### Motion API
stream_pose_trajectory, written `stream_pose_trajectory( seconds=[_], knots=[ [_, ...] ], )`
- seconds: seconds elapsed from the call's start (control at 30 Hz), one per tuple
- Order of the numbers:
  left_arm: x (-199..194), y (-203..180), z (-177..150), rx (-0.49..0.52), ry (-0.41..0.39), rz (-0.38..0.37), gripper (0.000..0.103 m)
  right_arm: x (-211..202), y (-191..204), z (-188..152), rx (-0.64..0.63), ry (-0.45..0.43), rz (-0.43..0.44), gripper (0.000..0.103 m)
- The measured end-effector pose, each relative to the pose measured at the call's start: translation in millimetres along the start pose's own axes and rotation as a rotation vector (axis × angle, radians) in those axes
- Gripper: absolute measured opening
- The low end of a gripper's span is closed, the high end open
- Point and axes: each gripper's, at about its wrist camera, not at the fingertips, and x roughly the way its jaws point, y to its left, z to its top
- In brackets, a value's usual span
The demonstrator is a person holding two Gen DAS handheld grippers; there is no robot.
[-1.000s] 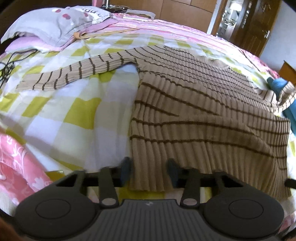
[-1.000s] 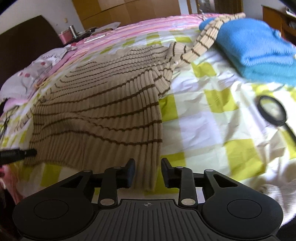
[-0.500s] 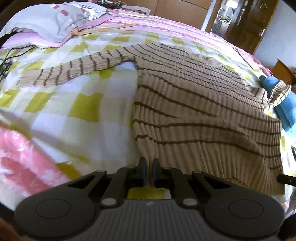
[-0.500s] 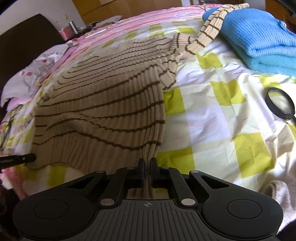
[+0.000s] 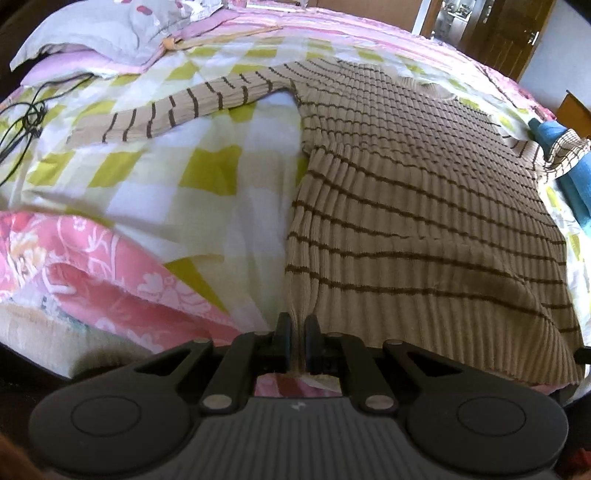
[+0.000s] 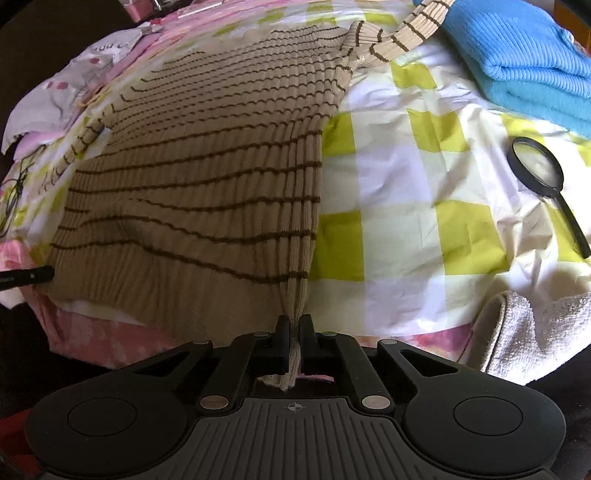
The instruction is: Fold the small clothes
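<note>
A beige ribbed sweater with brown stripes (image 5: 413,206) lies spread on a yellow-and-white checked bedsheet (image 5: 177,177), its hem toward me. It also shows in the right wrist view (image 6: 207,170). My left gripper (image 5: 297,332) is shut on the hem's left corner. My right gripper (image 6: 294,334) is shut on the hem's right corner, and the fabric bunches between its jaws. One sleeve (image 5: 177,107) stretches out to the far left. The other sleeve (image 6: 402,33) lies over a folded blue garment (image 6: 524,55).
A black magnifying glass (image 6: 543,173) lies on the sheet at the right. A white towel (image 6: 532,328) sits at the near right edge. Pillows (image 5: 110,33) and a black cable (image 5: 26,118) are at the far left. A pink floral cover (image 5: 74,258) lies near left.
Both grippers closed on the hem corners, then pulled the sweater hem back toward the near edge of the bed, drawing the fabric taut.
</note>
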Motion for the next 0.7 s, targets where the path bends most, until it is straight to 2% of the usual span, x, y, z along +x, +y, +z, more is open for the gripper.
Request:
stream_pose_trajectory(
  seconds=[0.17,0.3,0.47,0.6,0.7],
  knots=[
    [-14,-2,6,0.005,-0.044,0.016,0.015,-18,6,4,-0.065,-0.091,-0.062,0.012],
    [-23,-8,10,0.027,-0.082,0.027,0.015,-22,14,13,-0.093,-0.168,-0.046,0.012],
    [-21,-7,11,0.037,-0.073,0.051,0.016,2,27,19,-0.112,-0.143,0.022,0.012],
    [-4,-2,8,0.001,-0.02,0.076,0.016,21,26,15,-0.104,-0.071,0.037,0.012],
    [7,-3,5,0.002,0.016,0.088,0.016,26,22,12,-0.087,-0.057,0.023,0.012]
  ],
)
